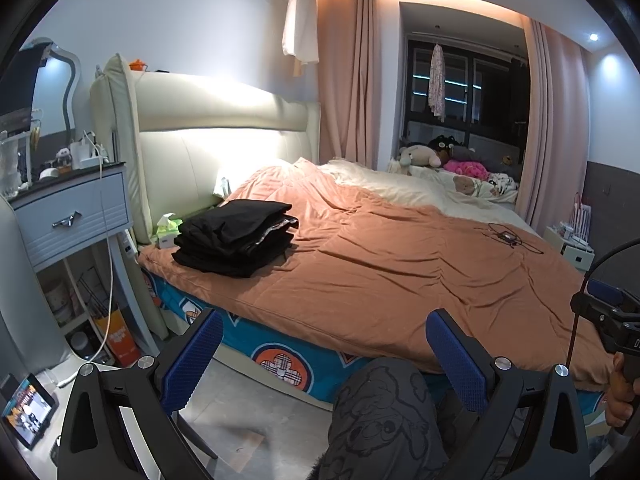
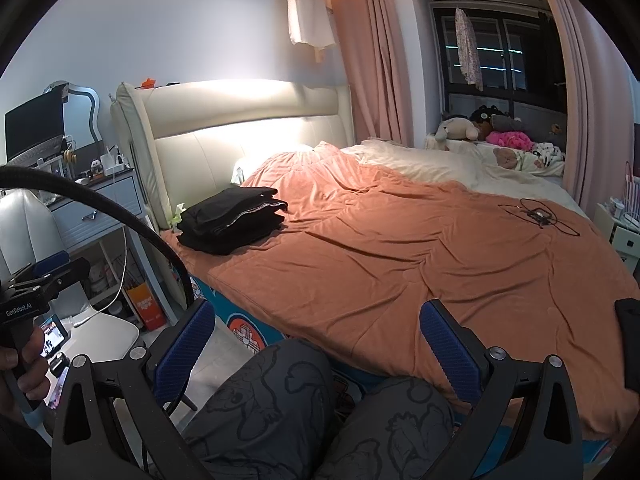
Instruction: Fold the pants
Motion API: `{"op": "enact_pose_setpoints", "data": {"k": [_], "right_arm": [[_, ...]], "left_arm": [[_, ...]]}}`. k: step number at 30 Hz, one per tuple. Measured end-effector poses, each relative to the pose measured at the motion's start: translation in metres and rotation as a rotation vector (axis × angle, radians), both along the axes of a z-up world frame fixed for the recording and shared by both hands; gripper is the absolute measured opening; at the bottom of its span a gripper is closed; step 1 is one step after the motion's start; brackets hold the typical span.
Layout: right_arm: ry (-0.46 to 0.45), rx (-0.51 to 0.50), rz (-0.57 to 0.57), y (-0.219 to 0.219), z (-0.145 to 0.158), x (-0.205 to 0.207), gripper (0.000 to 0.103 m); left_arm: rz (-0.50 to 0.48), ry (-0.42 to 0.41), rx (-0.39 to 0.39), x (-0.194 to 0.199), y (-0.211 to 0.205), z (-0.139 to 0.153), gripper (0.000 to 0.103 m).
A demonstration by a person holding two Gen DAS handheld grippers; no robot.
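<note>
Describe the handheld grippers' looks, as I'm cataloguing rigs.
Each gripper, left and right, has black angular arms with silver bolts and blue textured finger pads. A black cable loops off the left one, whose handle reads GenRobot.AI.

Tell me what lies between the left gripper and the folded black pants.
Only rumpled orange quilt separates left gripper from folded black pants; left wrist view shows it.

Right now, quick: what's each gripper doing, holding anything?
Left gripper: open, holding nothing.
Right gripper: open, holding nothing.
Folded black pants lie untouched on the bed.
</note>
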State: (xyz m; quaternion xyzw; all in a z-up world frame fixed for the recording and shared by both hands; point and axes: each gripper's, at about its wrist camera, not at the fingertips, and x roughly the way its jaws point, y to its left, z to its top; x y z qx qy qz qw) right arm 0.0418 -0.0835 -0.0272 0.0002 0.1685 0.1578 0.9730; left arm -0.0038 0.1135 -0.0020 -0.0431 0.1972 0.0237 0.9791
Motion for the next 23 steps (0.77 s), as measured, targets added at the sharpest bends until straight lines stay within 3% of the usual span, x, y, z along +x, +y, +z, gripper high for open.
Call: {"op": "enact_pose_setpoints", "data": {"k": [23], "right_arm": [[0.008,-0.002,0.0,0.0012,-0.0007,0.0003,0.103]], "left_arm": [[-0.006,-0.013,0.028,-0.0016,-0.0047,0.001,0.102]]}}
